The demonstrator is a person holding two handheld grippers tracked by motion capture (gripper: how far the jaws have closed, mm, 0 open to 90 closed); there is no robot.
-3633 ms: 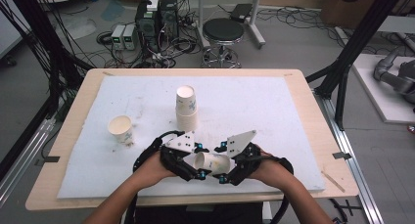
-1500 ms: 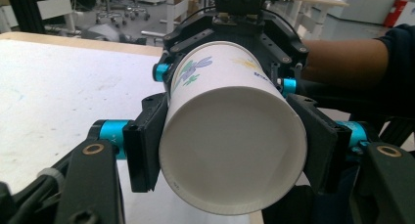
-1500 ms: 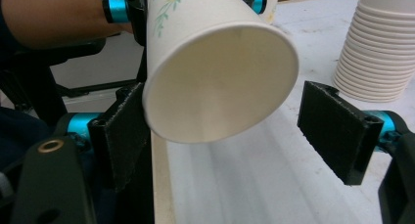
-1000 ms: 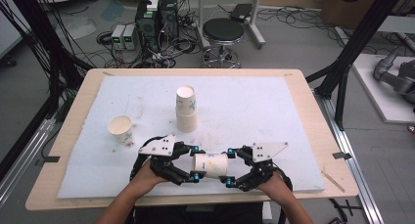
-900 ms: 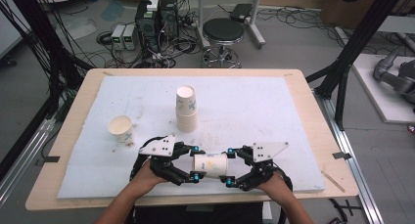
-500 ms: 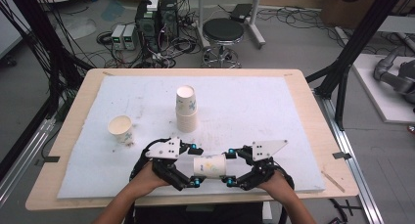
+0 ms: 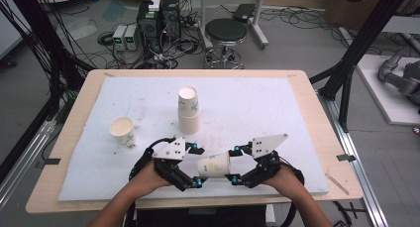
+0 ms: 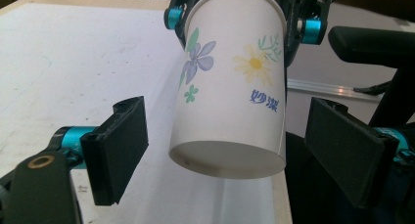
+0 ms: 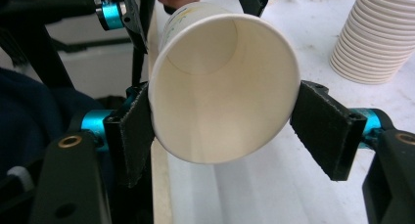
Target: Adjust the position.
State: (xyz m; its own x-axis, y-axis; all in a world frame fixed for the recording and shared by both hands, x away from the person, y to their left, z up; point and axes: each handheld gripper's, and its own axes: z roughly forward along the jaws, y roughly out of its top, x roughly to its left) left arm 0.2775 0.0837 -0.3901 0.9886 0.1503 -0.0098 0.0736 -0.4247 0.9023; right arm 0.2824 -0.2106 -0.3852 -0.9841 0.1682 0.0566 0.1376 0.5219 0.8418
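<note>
Paper cup (image 7: 214,166) pinched at its rim by right gripper (image 9: 222,119) fingers, left gripper (image 8: 225,153) fingers spread

You have a white paper cup (image 8: 230,87) printed with a purple flower, a yellow daisy, green leaves and blue characters; its inside (image 9: 220,87) is plain cream. Your left gripper (image 7: 197,165) and right gripper (image 7: 235,164) have black jaws with turquoise fittings and pale grey top plates. The stack of cups (image 7: 188,110) is cream with faint floral print, as is the lone cup (image 7: 122,132). The mat (image 7: 277,113) is white on the pale wood table (image 7: 79,108).
</note>
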